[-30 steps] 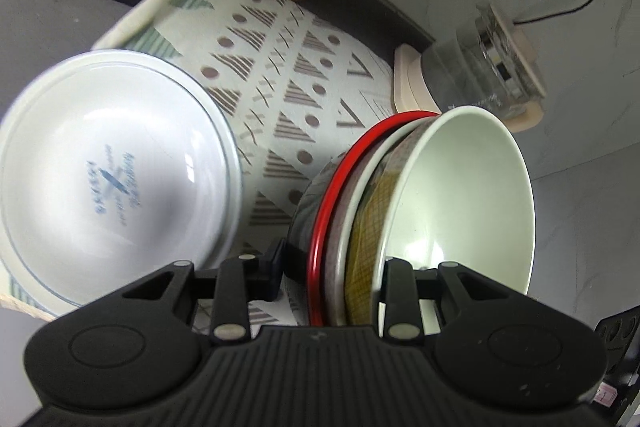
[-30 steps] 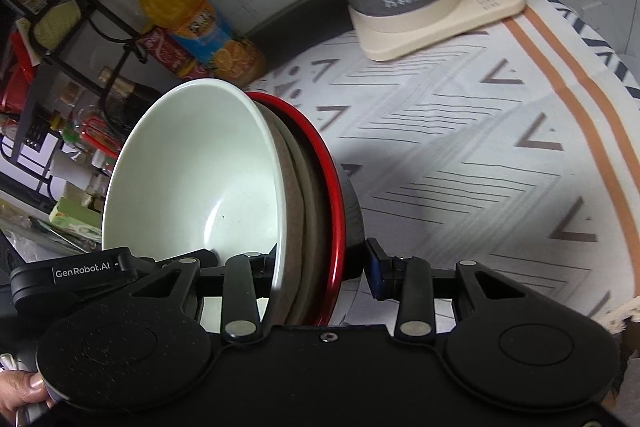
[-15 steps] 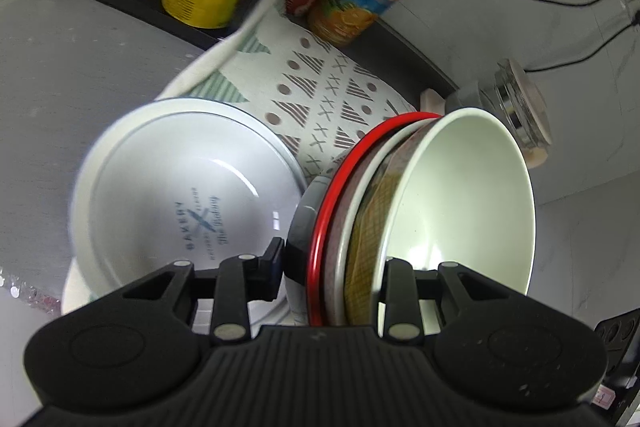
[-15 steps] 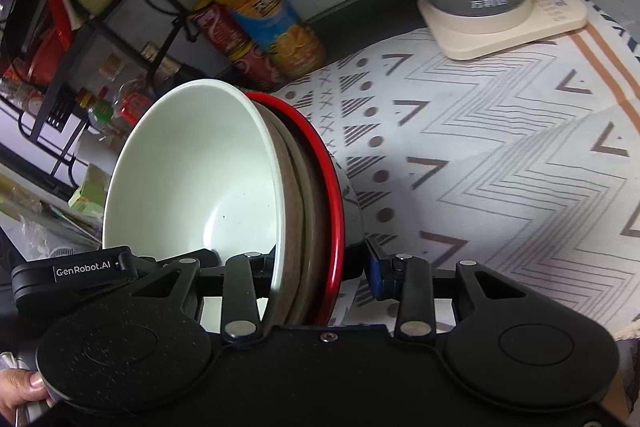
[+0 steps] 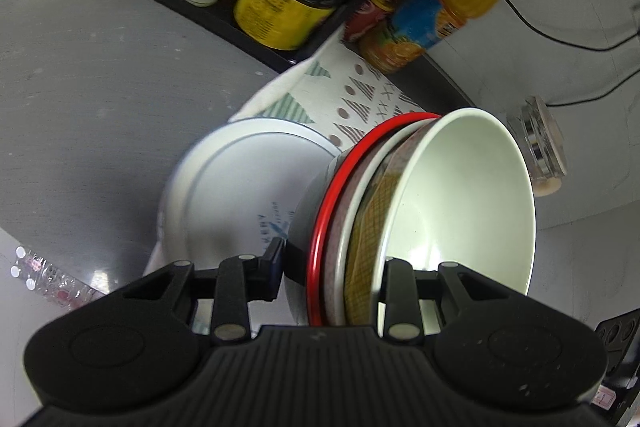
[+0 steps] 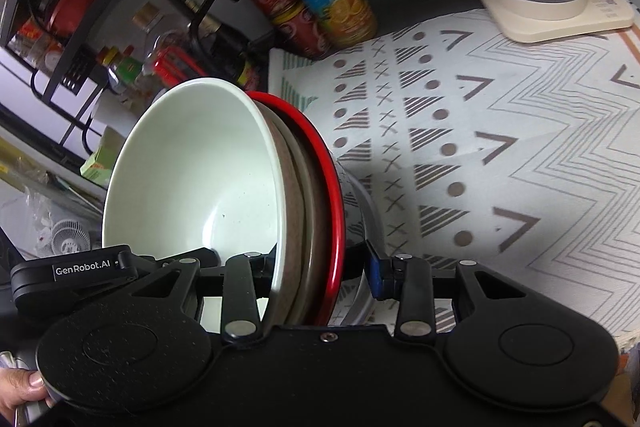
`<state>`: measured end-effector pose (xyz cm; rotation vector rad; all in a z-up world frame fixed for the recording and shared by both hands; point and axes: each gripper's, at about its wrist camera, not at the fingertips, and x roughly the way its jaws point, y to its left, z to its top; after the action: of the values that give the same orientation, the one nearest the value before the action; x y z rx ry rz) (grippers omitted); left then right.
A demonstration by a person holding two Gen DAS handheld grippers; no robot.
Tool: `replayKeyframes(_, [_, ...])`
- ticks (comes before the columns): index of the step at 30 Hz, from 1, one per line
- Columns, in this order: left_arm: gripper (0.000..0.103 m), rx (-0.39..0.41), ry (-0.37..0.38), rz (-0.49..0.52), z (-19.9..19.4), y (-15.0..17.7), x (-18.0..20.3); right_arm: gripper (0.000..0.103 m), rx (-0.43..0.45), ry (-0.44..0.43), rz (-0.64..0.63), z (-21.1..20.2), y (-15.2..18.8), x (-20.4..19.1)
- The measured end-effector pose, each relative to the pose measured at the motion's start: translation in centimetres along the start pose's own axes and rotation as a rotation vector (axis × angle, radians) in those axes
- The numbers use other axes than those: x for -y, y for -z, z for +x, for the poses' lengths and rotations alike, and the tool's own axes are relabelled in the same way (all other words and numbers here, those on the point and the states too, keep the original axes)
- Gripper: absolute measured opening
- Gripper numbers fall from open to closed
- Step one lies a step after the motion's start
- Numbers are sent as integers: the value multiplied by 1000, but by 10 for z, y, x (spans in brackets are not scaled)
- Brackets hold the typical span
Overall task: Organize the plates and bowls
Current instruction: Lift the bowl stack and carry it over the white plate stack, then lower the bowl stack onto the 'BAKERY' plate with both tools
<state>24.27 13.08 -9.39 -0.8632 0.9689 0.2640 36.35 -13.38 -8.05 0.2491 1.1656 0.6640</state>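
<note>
- Stack of nested bowls [image 5: 420, 211], pale green bowl [image 6: 200, 183] innermost and a red-rimmed one [image 5: 320, 227] toward the outside, is off the desk and carried on edge.
- Left claw [image 5: 328, 267] is narrowed onto the near rim of the stack, one finger against the grey outer wall, the other inside the green bowl.
- Right claw [image 6: 316, 267] grips the opposite rim the same way, one finger inside the green bowl, the blue-padded finger [image 6: 376, 275] on the outside.
- White plates [image 5: 236, 203] lie stacked on the patterned mat [image 6: 480, 147], ahead of the left claw and to the left of the held stack.
- Done, as judged: bowls gathered into one nest; plates gathered into one pile.
- Left, as judged: setting the bowl stack down at its place. Destination is not shown.
- Risk: the stack rides on edge, so an inner bowl could slide out.
</note>
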Motion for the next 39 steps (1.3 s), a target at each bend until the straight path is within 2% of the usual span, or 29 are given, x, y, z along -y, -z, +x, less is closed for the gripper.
replayKeyframes(15, [31, -18, -15, -46, 1, -12, -43, 37, -48, 30, -40, 34, 11, -35])
replayKeyframes(30, [31, -99, -13, -14, 42, -28, -46, 37, -51, 88, 34, 58, 13, -19])
replayKeyframes(39, [31, -133, -22, 2, 52, -31, -48, 37, -67, 105, 61, 67, 15, -15])
